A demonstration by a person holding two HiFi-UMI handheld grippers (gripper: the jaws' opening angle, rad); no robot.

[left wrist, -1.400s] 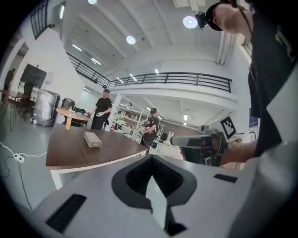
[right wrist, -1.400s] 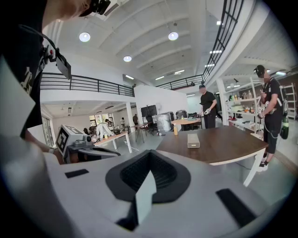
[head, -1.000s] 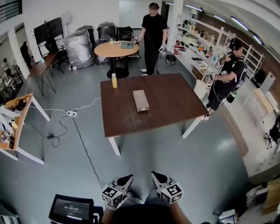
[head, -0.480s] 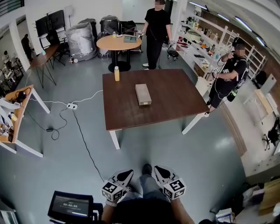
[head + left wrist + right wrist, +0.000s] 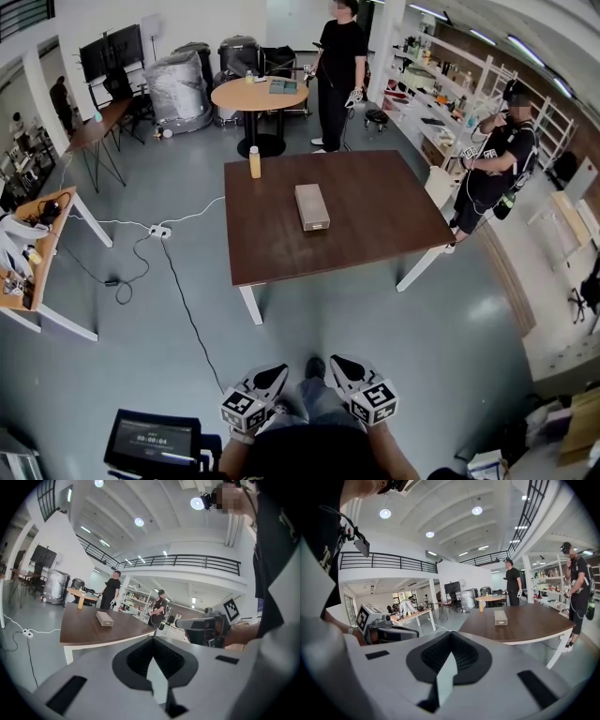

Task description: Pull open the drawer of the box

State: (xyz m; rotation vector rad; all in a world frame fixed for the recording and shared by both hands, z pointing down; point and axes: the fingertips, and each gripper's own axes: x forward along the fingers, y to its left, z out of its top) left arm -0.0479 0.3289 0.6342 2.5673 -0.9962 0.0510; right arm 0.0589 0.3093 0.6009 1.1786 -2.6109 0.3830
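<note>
A small grey-brown box (image 5: 312, 206) with its drawer front facing me lies in the middle of a dark brown table (image 5: 375, 234). Both grippers hang low in front of my body, well short of the table. My left gripper (image 5: 275, 375) and right gripper (image 5: 339, 366) are shut with nothing between the jaws. In the left gripper view the box (image 5: 104, 618) sits far off beyond the closed gripper (image 5: 151, 665). From the right gripper view the box (image 5: 500, 617) is likewise distant past the closed gripper (image 5: 449, 660).
A yellow bottle (image 5: 254, 162) stands near the table's far left corner. One person (image 5: 339, 56) stands behind the table, another (image 5: 492, 159) at its right. A cable (image 5: 178, 291) runs over the floor at left. A screen device (image 5: 155, 441) sits at my lower left.
The table and box have come nearer and lower in the head view as I step forward. Both grippers stay shut and low by my body.
</note>
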